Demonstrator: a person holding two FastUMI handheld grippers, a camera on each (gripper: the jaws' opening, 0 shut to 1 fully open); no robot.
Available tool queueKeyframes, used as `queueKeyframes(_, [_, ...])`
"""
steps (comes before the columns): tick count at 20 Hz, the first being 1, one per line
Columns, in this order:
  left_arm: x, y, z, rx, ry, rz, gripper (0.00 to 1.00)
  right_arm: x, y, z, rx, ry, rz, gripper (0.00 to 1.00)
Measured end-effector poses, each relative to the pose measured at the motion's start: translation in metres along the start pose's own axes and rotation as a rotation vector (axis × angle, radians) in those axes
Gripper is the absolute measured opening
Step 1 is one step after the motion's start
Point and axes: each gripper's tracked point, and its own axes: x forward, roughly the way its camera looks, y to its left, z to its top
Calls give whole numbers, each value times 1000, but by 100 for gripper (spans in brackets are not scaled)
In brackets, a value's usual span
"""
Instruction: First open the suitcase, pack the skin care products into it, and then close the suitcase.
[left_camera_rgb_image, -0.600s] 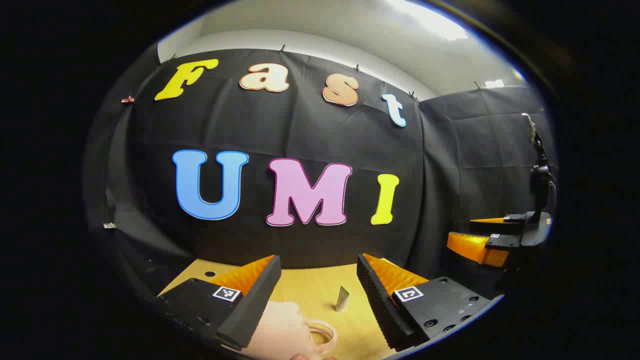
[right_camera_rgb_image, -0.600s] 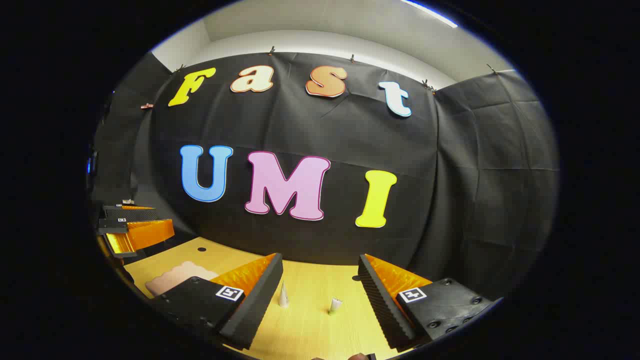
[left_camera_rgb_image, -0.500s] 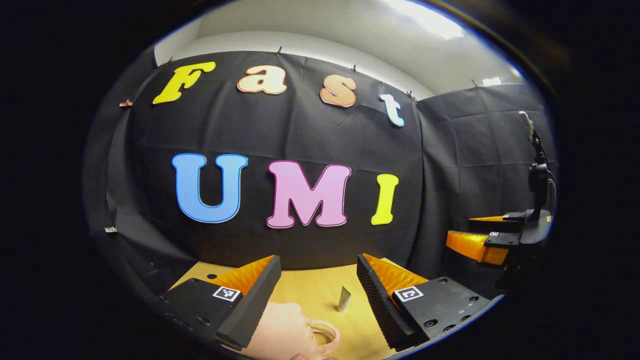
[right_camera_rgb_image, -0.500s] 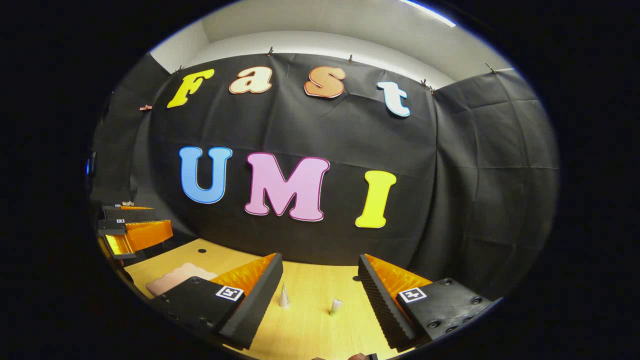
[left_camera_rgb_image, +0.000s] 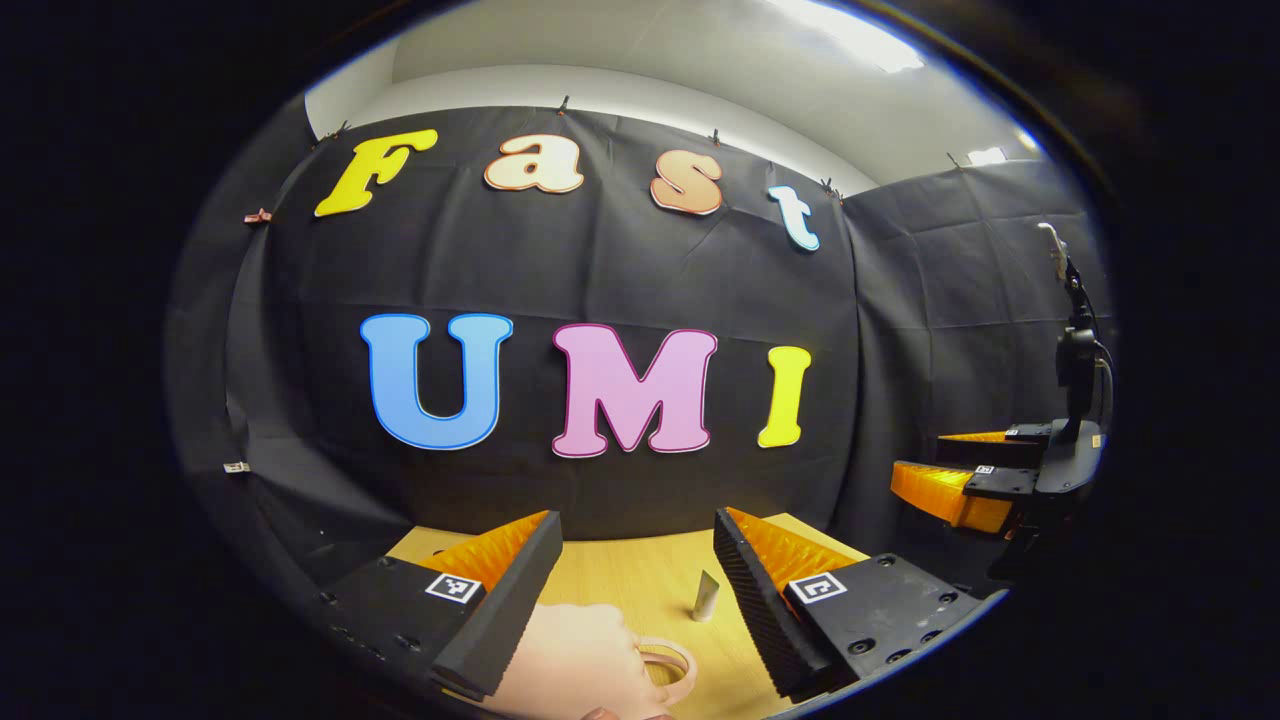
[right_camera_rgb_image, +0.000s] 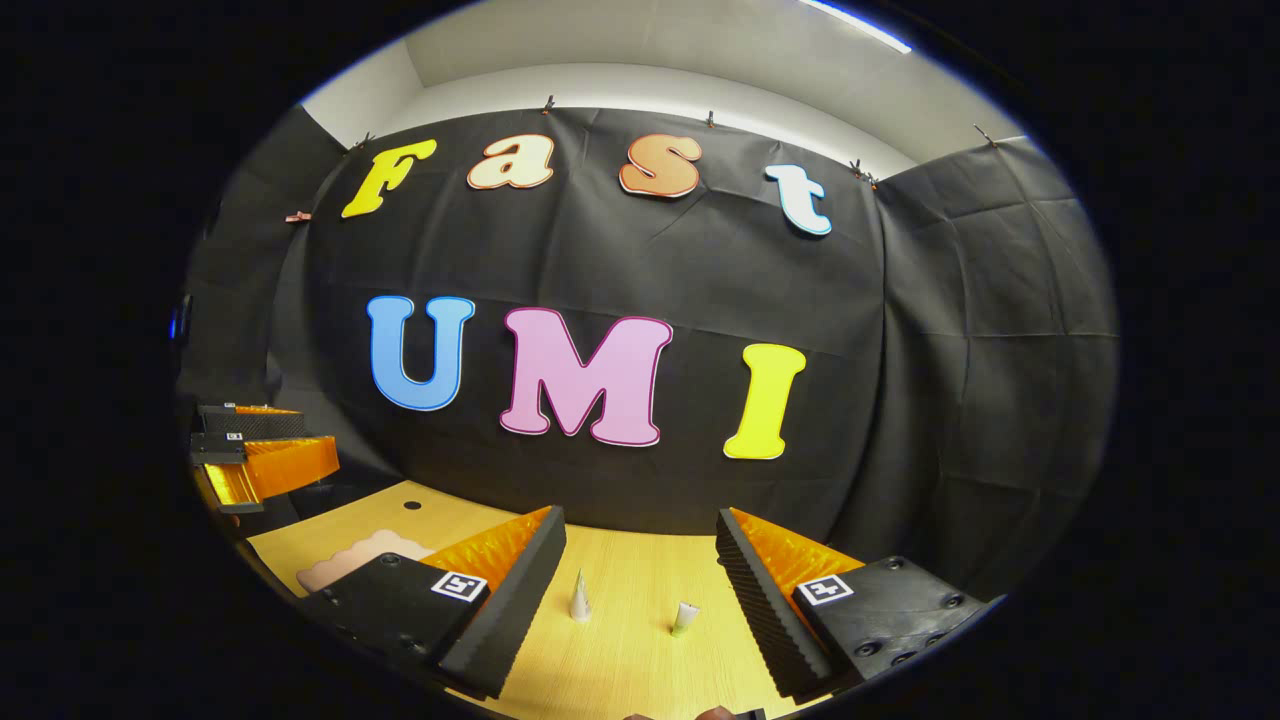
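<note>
The pink suitcase (left_camera_rgb_image: 575, 655) lies shut on the desk (left_camera_rgb_image: 640, 575), its looped handle showing, right under the left gripper (left_camera_rgb_image: 635, 580); in the right gripper view a corner of it peeks out near the desk's left edge (right_camera_rgb_image: 345, 558). Skin care products: in the right gripper view two small tubes stand upright on the bare wood, a white pointed tube (right_camera_rgb_image: 580, 598) and, just to its right, a short tube (right_camera_rgb_image: 682, 618), apart from each other. In the left gripper view one silvery tube (left_camera_rgb_image: 706, 597) stands beyond the suitcase handle. The left gripper's fingers stand wide apart, nothing between them but air. Same for the right gripper (right_camera_rgb_image: 638, 580): spread wide, holding nothing. Each hangs above the desk's near edge, and each shows at the side of the other's view. Light wood desk, black cloth walls, white ceiling with a bright strip. Against half a second ago, the wall has slid slightly down and right in both views; the things sit unmoved.
</note>
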Motion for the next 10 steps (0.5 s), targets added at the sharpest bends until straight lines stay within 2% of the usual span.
queueKeyframes(4, [5,0,-13,-16,34,-8,95,4,2,-3,14,5,2,96])
queueKeyframes(7, [10,-25,-48,-77,127,-106,96,4,0,-9,18,12,0,96])
queueKeyframes(10, [20,-47,-97,-79,278,-187,96,2,-6,-22,40,19,-5,96])
